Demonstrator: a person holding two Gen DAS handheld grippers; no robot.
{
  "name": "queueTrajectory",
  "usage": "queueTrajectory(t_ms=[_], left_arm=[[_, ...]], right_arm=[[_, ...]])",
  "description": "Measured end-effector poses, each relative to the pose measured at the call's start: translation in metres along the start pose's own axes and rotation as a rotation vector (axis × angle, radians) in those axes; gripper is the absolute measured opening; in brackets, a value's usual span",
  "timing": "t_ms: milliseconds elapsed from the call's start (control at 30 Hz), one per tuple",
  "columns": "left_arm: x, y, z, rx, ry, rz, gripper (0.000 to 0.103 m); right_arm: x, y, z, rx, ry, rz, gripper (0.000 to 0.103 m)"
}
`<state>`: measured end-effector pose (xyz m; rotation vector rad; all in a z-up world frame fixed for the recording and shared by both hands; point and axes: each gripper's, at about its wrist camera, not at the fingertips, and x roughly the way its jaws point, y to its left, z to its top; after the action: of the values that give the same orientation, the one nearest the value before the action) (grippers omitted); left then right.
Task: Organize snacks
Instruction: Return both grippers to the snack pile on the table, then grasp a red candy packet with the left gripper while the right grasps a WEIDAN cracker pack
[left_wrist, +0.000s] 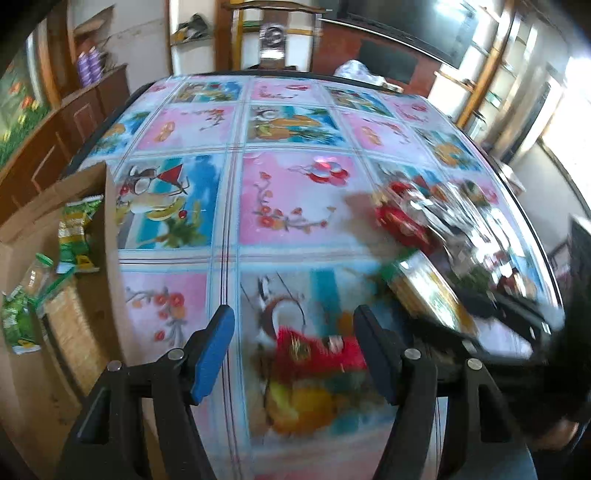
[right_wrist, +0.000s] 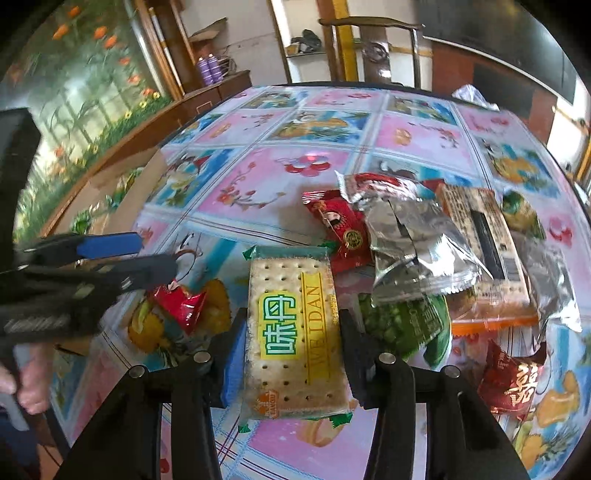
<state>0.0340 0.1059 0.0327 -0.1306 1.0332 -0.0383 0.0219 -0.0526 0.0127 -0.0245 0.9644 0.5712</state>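
Observation:
In the right wrist view my right gripper (right_wrist: 291, 350) is shut on a clear pack of soda crackers (right_wrist: 291, 317) with a yellow-green label, its pads pressing on the pack's two long sides. The left wrist view shows that pack (left_wrist: 424, 291) blurred and tilted at the right. My left gripper (left_wrist: 295, 343) stands open just above a small red candy wrapper (left_wrist: 314, 350) lying on the fruit-print tablecloth (left_wrist: 295, 199); the blue pads are well clear of it. From the right wrist view the left gripper (right_wrist: 157, 254) hovers over the same red candy (right_wrist: 181, 302).
A pile of snacks lies at the right: a silver pack (right_wrist: 413, 251), a red sweet (right_wrist: 343, 229), a green pea pack (right_wrist: 402, 321), a long biscuit pack (right_wrist: 487, 251). An open cardboard box (left_wrist: 51, 206) with green packs (left_wrist: 74, 229) stands off the table's left edge. A hand (right_wrist: 26, 387) is visible.

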Motion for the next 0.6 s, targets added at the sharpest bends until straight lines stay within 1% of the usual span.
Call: queueTrajectory(t_ms=[67,100,167,200,267,300,333,433,467,500,567,600], left_arm=[[0.01,0.002,0.001,-0.024,0.028,-0.01,0.064],[0.013,0.002,-0.002,-0.031,0.04,-0.024,0.059],[0.012,-0.002,-0.008,-0.015,0.053,-0.035,0.059],[0.009,-0.006,-0.014,0.002,0.059,-0.04,0.059],[0.0,-0.015,-0.027,0.035,0.075,-0.086,0.059],[-0.006,-0.023,-0.036,0.069,0.091,-0.117,0.059],[-0.011,-0.03,-0.042,0.101,0.094,-0.13,0.059],[-0.034,-0.046,-0.06,0.197,0.063,-0.138,0.06],[-0.037,-0.047,-0.062,0.194,0.055,-0.129,0.064],[-0.039,-0.044,-0.061,0.16,0.037,-0.101,0.065],[-0.04,-0.038,-0.055,0.11,0.0,-0.072,0.065],[-0.036,-0.034,-0.05,0.067,-0.006,-0.052,0.065]], right_arm=[[-0.001,-0.004,0.0,0.027,-0.001,0.022,0.05],[-0.001,-0.006,0.0,0.038,-0.001,0.031,0.05],[-0.001,-0.008,0.001,0.052,0.001,0.045,0.05],[-0.002,-0.009,0.001,0.061,0.002,0.05,0.05],[-0.002,-0.01,0.001,0.071,0.004,0.058,0.05],[-0.002,-0.011,0.001,0.073,0.005,0.06,0.05],[-0.002,-0.011,0.001,0.076,0.005,0.062,0.05],[-0.003,-0.011,0.001,0.082,0.005,0.065,0.05],[-0.003,-0.011,0.001,0.081,0.006,0.064,0.05],[-0.002,-0.012,0.001,0.078,0.005,0.063,0.05],[-0.003,-0.011,0.001,0.078,0.005,0.063,0.05],[-0.003,-0.012,0.0,0.08,0.004,0.065,0.05]])
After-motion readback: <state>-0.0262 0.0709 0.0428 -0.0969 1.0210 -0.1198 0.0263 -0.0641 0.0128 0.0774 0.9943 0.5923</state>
